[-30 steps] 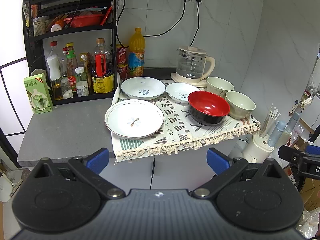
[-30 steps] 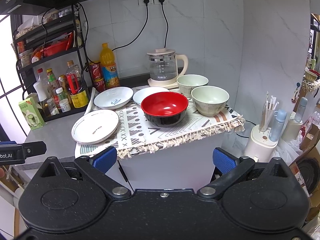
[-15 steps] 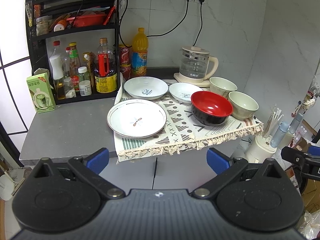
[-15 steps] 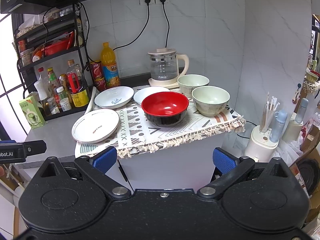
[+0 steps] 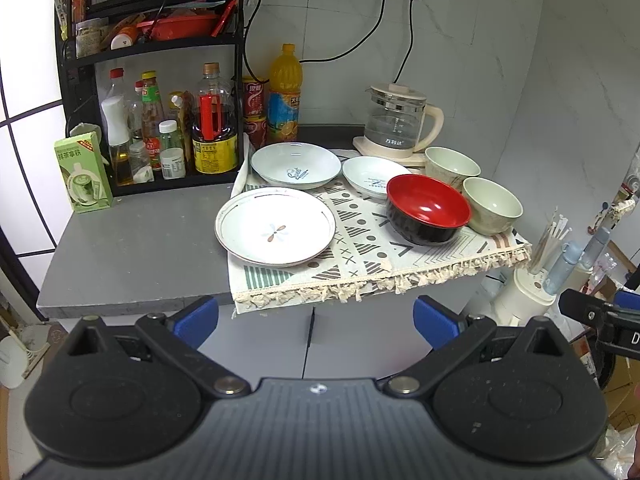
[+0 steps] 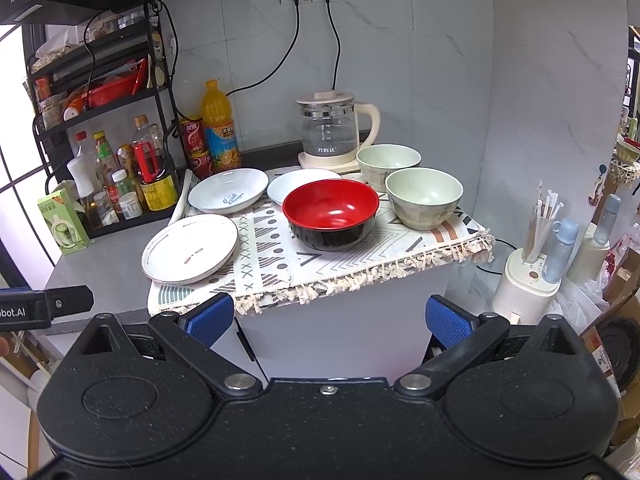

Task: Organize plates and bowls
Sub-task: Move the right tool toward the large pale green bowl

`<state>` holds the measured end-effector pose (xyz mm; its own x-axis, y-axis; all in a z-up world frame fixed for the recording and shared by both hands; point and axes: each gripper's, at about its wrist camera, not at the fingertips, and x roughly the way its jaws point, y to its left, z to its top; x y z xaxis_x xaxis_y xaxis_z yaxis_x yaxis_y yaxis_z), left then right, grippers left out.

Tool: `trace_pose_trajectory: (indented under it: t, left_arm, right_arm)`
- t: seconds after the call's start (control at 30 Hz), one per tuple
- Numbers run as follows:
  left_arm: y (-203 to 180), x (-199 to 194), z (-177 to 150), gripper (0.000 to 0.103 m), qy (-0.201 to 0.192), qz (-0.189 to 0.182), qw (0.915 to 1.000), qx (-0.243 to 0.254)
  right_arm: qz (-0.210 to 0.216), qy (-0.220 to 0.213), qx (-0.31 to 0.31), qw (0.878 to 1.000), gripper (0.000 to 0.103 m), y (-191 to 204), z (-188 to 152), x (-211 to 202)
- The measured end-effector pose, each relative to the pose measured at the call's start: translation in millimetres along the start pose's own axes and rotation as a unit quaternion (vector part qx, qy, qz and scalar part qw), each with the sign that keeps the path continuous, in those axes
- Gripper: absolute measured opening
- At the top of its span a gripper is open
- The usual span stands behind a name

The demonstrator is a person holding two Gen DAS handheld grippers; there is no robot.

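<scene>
On a patterned cloth lie a flat white plate, a deeper white plate behind it and a small white dish. To their right stand a red-and-black bowl and two pale green bowls. The same dishes show in the right wrist view: flat plate, red bowl, green bowls. My left gripper and right gripper both hang open in front of the counter edge, short of the dishes, holding nothing.
A glass kettle stands at the back. A black rack with several bottles fills the back left, with a green carton beside it. A white appliance with straws sits low to the right of the counter.
Both views have shifted slightly; the counter and dishes sit a little lower and closer in the left wrist view. The dishes have not moved and both grippers stay open.
</scene>
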<state>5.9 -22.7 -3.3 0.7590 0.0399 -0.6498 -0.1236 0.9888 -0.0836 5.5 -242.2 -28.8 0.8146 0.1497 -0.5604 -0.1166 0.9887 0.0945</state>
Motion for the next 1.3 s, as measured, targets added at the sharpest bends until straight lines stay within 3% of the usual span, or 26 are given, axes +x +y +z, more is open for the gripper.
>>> trace_pose_trajectory:
  t: [0.63, 1.3]
  left_arm:
    - [-19.5, 46.5, 32.3, 0.102, 0.005, -0.001, 0.9999, 0.016]
    - [-26.4, 156.6, 108.7, 0.102, 0.047, -0.027, 0.9985, 0.002]
  right_arm:
    - [0.004, -0.001, 0.012, 1.0, 0.103, -12.5, 24.0, 35.7]
    - [-0.007, 0.025, 0.029, 0.999, 0.103, -32.4, 80.7, 121.9]
